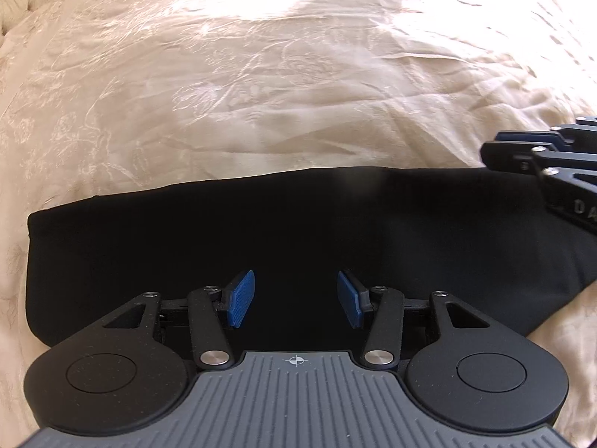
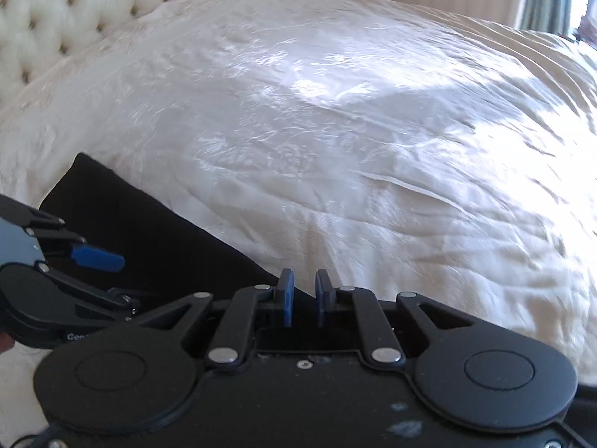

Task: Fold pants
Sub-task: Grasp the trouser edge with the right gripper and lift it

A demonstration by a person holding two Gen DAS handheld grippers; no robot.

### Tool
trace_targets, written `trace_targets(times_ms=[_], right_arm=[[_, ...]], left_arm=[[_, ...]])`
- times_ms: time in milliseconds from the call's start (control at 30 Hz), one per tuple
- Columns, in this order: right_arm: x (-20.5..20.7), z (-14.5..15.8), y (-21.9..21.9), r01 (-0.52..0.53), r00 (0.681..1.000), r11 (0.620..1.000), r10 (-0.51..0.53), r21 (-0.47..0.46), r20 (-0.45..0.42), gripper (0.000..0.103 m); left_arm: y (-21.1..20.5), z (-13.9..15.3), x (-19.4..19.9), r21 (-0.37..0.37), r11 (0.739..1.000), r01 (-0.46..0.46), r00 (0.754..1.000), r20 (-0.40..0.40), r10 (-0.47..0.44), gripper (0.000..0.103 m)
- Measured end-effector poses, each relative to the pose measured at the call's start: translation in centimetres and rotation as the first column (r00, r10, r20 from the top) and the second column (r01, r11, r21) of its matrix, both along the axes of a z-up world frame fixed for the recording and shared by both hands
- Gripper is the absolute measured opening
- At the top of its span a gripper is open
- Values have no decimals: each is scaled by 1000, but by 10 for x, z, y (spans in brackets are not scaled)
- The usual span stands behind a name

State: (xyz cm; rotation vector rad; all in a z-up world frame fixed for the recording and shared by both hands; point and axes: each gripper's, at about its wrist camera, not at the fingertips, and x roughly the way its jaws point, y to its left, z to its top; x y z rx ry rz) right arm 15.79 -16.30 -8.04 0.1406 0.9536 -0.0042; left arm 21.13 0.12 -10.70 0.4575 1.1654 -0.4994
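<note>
— Two grippers, one pair of black fabric pants [image 1: 261,246]: how far along?

— I'd judge well along: the pants lie as a flat, smooth band on the cream embroidered bedspread [image 1: 224,93], apparently folded lengthwise. Probably a crosswise fold remains.

— And the jaws?

— The left gripper [image 1: 296,298] hangs over the cloth, blue pads parted about halfway, nothing between them. The right gripper [image 2: 303,296] sits at the band's edge, pads narrowly apart, grasping nothing.
</note>
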Motion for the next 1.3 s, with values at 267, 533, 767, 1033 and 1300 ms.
trace_targets(times_ms=[267, 533, 767, 1033, 1300], right_arm=[[-95, -7, -108, 222, 967, 969, -233, -109, -106, 20], [-86, -20, -145, -42, 992, 987, 23, -156, -126, 27], [-51, -45, -149, -362, 923, 922, 334, -136, -188, 31], [-45, -55, -157, -502, 852, 860, 473, -92, -224, 20], [-47, -46, -157, -475, 878, 860, 450, -188, -162, 2]], left_arm=[[-50, -8, -38, 13, 990, 137, 989, 62, -138, 48], [-77, -41, -38, 125, 988, 85, 993, 76, -95, 53], [-82, -38, -43, 161, 987, -24, 994, 107, 6, 53], [-95, -40, -53, 231, 972, -33, 987, 159, -4, 53], [-99, -23, -66, 210, 975, -73, 982, 185, 34, 53]])
